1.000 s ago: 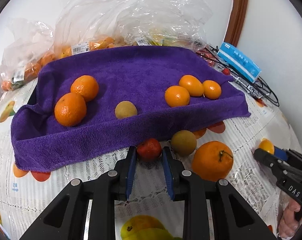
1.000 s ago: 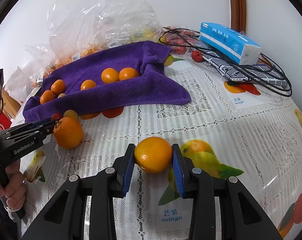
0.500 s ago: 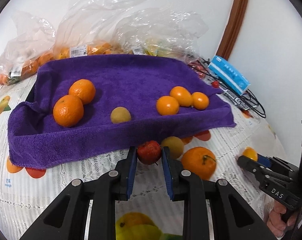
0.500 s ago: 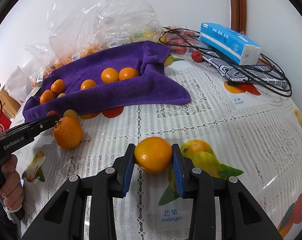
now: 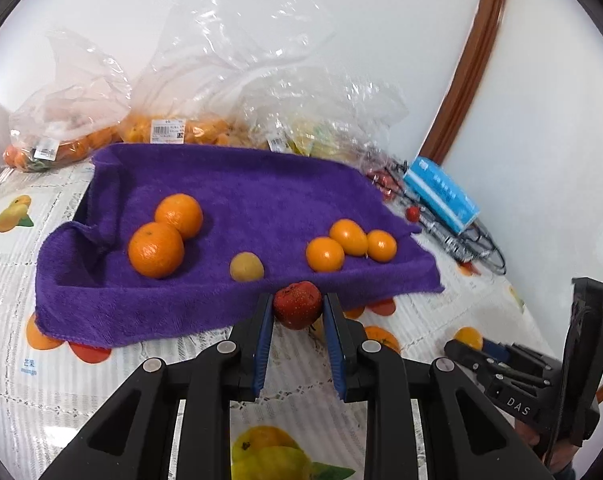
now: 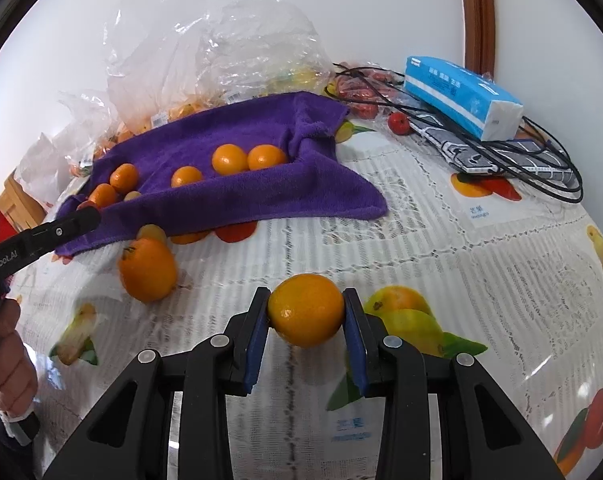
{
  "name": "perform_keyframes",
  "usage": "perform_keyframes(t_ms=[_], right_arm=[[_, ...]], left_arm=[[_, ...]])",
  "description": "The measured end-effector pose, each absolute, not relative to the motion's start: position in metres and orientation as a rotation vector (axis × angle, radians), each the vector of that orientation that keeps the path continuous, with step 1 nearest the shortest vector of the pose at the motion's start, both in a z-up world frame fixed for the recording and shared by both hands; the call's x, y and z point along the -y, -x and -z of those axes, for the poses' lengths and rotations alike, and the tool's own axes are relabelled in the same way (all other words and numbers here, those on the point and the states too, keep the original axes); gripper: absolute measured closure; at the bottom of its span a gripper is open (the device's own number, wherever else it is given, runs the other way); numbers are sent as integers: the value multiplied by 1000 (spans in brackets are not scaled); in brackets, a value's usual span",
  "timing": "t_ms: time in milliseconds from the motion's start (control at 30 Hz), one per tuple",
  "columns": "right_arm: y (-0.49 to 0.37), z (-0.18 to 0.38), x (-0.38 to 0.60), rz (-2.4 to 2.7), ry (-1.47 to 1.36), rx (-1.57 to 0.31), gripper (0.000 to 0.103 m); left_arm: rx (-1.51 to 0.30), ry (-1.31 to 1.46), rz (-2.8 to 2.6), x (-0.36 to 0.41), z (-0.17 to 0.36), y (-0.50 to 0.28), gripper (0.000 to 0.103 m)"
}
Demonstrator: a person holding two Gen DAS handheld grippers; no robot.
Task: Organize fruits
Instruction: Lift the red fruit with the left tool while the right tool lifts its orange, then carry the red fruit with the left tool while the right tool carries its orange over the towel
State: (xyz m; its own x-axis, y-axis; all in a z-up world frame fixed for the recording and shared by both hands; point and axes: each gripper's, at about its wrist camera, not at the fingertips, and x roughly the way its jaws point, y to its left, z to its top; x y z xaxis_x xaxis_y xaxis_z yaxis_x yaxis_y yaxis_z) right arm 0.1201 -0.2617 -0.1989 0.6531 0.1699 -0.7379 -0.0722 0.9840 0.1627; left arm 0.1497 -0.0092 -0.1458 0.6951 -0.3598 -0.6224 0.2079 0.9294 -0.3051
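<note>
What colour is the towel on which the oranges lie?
The towel is plain purple, with no pattern. It shows best in the left wrist view.

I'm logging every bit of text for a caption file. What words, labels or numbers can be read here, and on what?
"DAS": on the right claw, seen from the left one.
"enRobot.AI", first letter cut off: on the left claw.
"mango": on the tablecloth, under print too blurred to read.
Blue tissue pack print: too small.
Price stickers on the fruit bags: unreadable.
</note>
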Motion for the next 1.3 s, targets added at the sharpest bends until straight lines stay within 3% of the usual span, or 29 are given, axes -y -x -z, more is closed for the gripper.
perform_keyframes(t_ms=[400,767,1300], right_arm=[[-141,130,238,-194,-124,-727,67],[-175,103,200,-235,-83,-669,67],[-240,92,170,-277,-87,-620,67]], left_arm=[[-660,197,230,-24,106,-150,79],[-605,191,99,-60,83,-165,79],[-604,267,39,-62,101,-224,79]])
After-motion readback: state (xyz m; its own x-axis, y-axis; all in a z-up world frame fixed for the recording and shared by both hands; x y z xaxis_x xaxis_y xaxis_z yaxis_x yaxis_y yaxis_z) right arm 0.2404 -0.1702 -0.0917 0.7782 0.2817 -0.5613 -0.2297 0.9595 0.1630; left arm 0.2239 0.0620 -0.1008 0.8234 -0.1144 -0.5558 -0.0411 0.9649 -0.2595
